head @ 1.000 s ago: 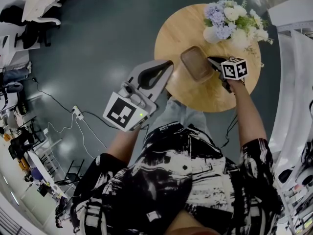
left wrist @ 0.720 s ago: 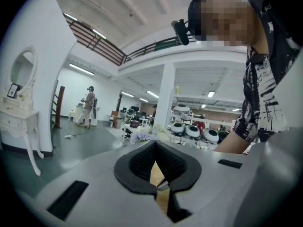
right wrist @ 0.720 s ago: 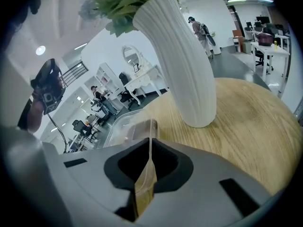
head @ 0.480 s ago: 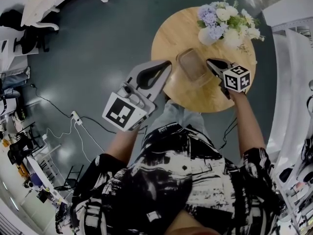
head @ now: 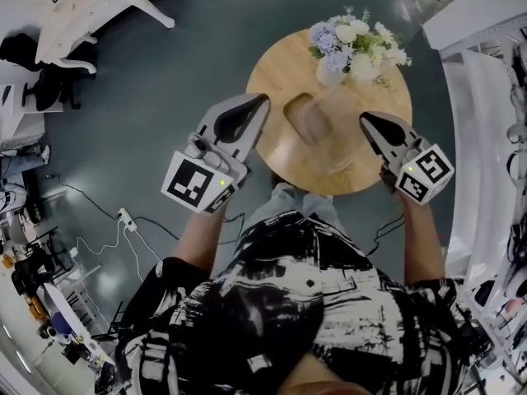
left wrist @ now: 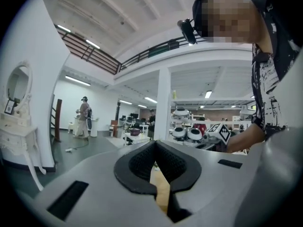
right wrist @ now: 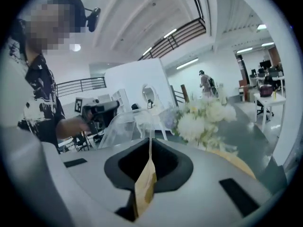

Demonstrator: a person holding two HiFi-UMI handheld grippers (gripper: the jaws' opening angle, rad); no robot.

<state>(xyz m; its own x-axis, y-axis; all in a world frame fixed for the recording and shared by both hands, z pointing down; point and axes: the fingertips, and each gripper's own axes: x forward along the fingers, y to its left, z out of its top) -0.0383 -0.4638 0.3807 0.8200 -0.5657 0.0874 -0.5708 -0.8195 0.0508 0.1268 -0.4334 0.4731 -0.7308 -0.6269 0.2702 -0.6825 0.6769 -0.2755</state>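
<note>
Two grippers are hovering above the round tabletop (head: 284, 60), but only one is carrying anything. My right gripper (head: 366, 120) is pinching the thin wall of a clear container (head: 317, 130). Its fingers (head: 383, 132) are pressing together on that wall, and the box is hanging out ahead of their tips and a little to their left. It is looking lifted off the wood rather than resting on it (the head view is smearing it, so I am not able to tell how far clear it is). My left gripper (head: 258, 100) is empty, its fingers (head: 239, 120) meeting with nothing between them. The container is sitting ahead of those tips and to their right, near but apart.

A bunch of flowers (head: 354, 44) in a white vase (head: 329, 74) is standing ahead of my right fingers and slightly to their right, just beyond the container's far edge. Below everything the grey floor (head: 165, 56) is showing around the tabletop.

I am judging this a delicate hold, since one slick, thin wall is taking the whole weight. Doing it well is meaning a firm, even squeeze and a wrist held so that the box is not swinging or twisting about the pinch. It is also meaning slow motion, with the open side level and the far edge clear of the blooms.
</note>
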